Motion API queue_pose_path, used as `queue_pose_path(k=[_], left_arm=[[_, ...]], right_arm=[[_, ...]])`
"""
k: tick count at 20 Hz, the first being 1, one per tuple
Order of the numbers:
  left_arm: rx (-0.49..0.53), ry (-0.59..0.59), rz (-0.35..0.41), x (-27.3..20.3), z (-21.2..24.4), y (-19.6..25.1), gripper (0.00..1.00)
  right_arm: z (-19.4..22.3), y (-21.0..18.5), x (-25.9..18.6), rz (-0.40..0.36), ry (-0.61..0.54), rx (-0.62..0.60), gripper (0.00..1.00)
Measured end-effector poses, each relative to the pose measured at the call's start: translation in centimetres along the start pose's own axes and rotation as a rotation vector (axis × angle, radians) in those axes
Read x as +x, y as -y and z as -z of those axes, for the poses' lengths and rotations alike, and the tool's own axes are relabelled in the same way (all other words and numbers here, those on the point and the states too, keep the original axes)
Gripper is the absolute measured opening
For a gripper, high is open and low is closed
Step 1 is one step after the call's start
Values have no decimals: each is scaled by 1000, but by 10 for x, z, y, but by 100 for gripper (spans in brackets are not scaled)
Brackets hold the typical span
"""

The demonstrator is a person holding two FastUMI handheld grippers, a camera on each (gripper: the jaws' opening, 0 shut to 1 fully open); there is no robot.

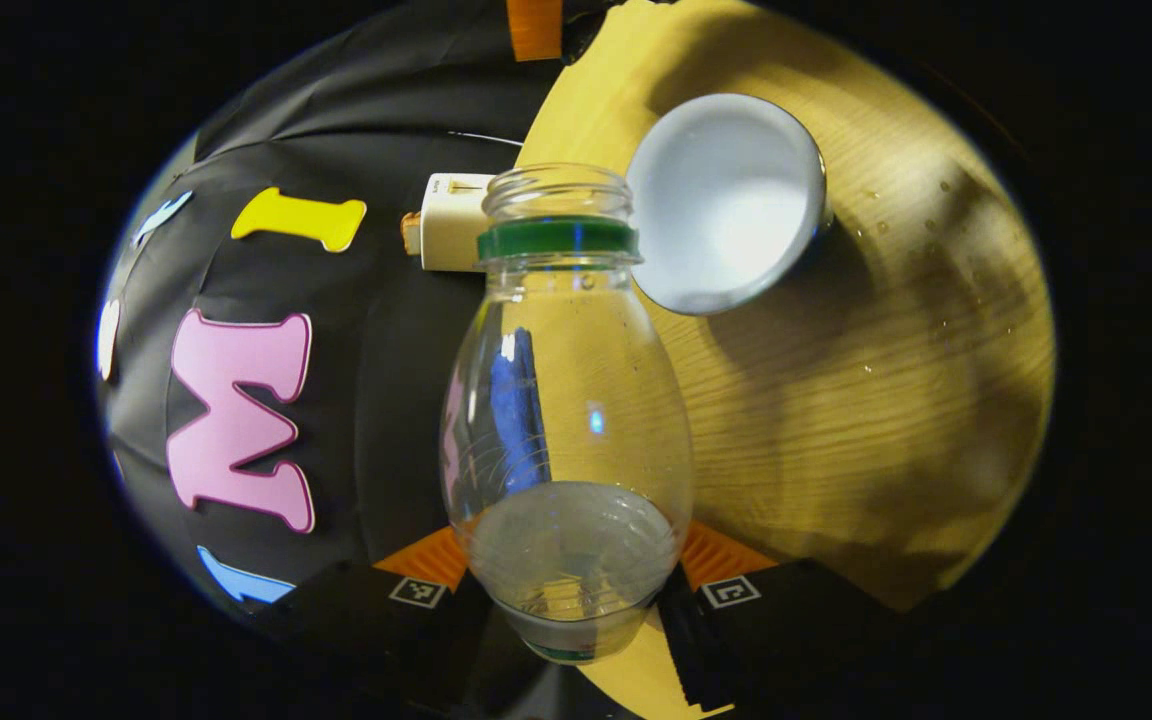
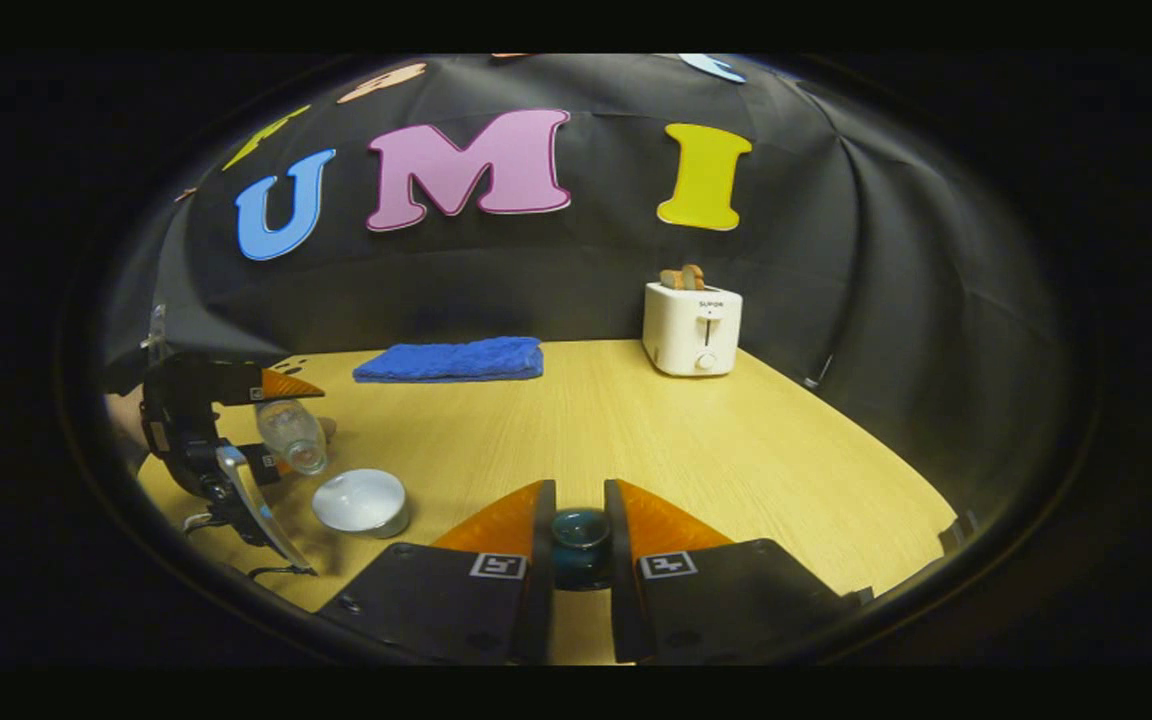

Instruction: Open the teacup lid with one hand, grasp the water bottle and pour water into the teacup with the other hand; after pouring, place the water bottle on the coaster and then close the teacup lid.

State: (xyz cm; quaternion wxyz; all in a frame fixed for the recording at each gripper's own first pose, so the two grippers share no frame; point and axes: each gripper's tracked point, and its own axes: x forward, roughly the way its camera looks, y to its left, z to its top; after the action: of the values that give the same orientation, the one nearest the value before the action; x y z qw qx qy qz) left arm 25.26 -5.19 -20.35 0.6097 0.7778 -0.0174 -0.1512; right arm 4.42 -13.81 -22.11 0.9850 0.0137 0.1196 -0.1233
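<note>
Clear plastic, uncapped, with a green ring at the neck: water bottle [image 1: 576,400], tipped with its mouth just beside the rim of the teacup [image 1: 726,200] and, from the right gripper view, slightly above it. Judged to be the pouring step. To do it well: bring the mouth squarely over the teacup's white open bowl before tilting further, then tilt slowly, since the bottle's mouth looks to sit at the rim rather than over the middle and a few drops lie on the table [image 1: 896,330] just past the teacup. Hard to tell how much water sits in the bottle or in the teacup, so watch the stream and not the level. Grip low, as now, and turn from the wrist so the neck swings little. Left gripper [image 1: 576,570]: jaws moderately open, both fingers pressed on the bottle near its base, one on each side. Right gripper [image 2: 581,500]: jaws narrow, closed on the dark teal lid [image 2: 579,540], held off to the side of the teacup and well clear of the stream; hold it there, level, ready to go back on top of the teacup after the pour. Beyond the teacup, well apart: white toaster [image 2: 691,330] and folded blue cloth [image 2: 451,360].
</note>
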Motion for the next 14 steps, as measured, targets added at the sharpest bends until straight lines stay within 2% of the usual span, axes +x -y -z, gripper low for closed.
queue_pose_path(k=[5,14], left_arm=[[122,24,-5,7,0,-11,77],[280,64,0,15,-4,-20,77]], right_arm=[[2,-8,-4,-31,-2,-11,26],[5,-8,-8,-32,-5,-5,26]])
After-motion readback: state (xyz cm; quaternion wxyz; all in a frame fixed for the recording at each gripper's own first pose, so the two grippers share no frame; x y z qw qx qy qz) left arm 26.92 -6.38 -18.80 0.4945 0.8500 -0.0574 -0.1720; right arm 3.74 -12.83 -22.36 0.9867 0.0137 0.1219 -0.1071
